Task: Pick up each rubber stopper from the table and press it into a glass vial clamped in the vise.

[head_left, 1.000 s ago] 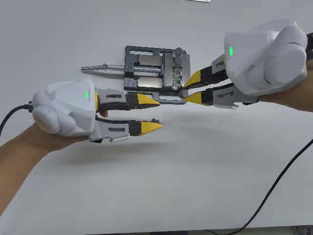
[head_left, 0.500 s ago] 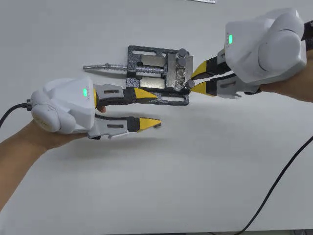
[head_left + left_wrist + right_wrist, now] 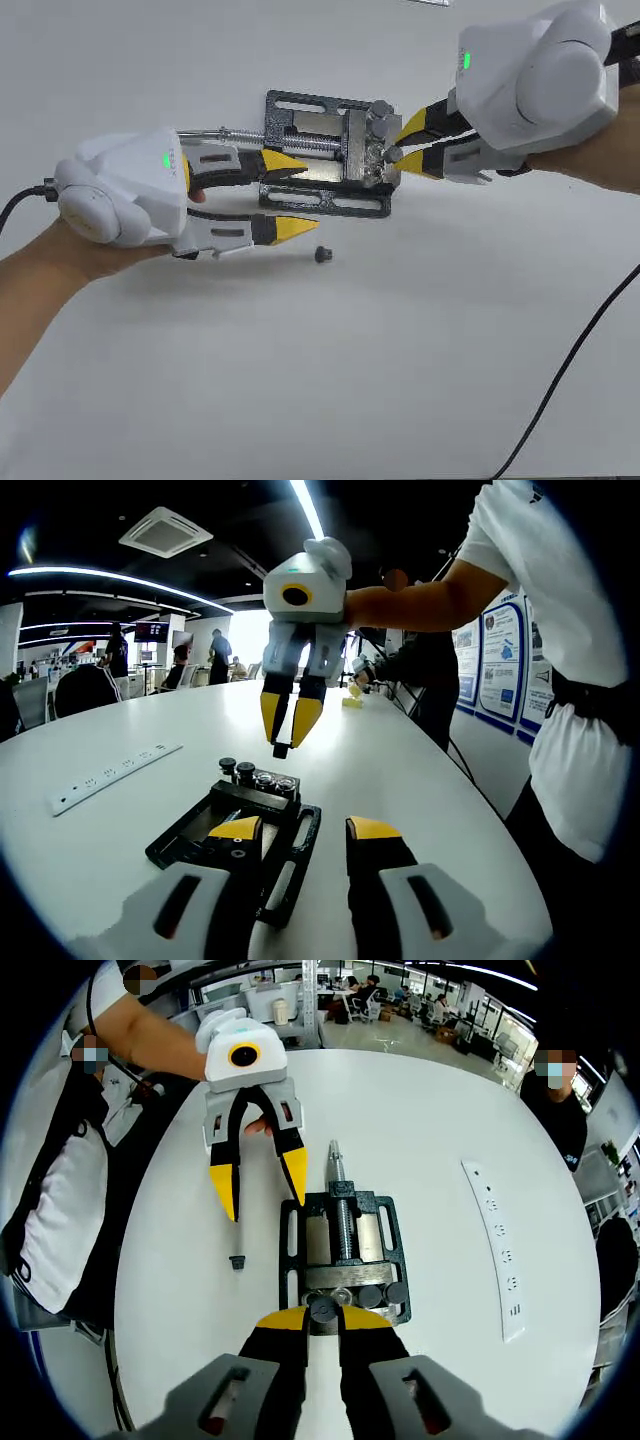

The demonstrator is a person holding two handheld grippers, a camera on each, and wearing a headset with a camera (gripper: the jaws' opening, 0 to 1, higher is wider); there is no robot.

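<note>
The held stopper [image 3: 321, 1309] is pinched between the yellow tips of the right gripper [image 3: 396, 153], jaws nearly together around that small dark plug. In the head view it sits at the 3 o'clock end of the vise [image 3: 322, 160], right over the row of vials [image 3: 266, 777] clamped there. From the left gripper view the plug hangs just above the glass with a sliver of daylight under it, not seated. In that same view two vials in the row wear dark caps and two show clear, open mouths. Out from the vise now: the loose stopper [image 3: 322, 254] lies on the white table [image 3: 400, 380] at about 6 o'clock from the vise, on its own, touching nothing. The left gripper [image 3: 310, 193] comes in from 9 o'clock with its jaws spread wide and nothing between them. Its upper tip is over the vise's near edge and its lower tip is over bare table, just at 11 o'clock of the loose stopper. In the right gripper view a white power strip [image 3: 497, 1260] lies well apart at 3 o'clock of the vise. A black cable [image 3: 570, 370] trails across the table toward 5 o'clock in the head view.
</note>
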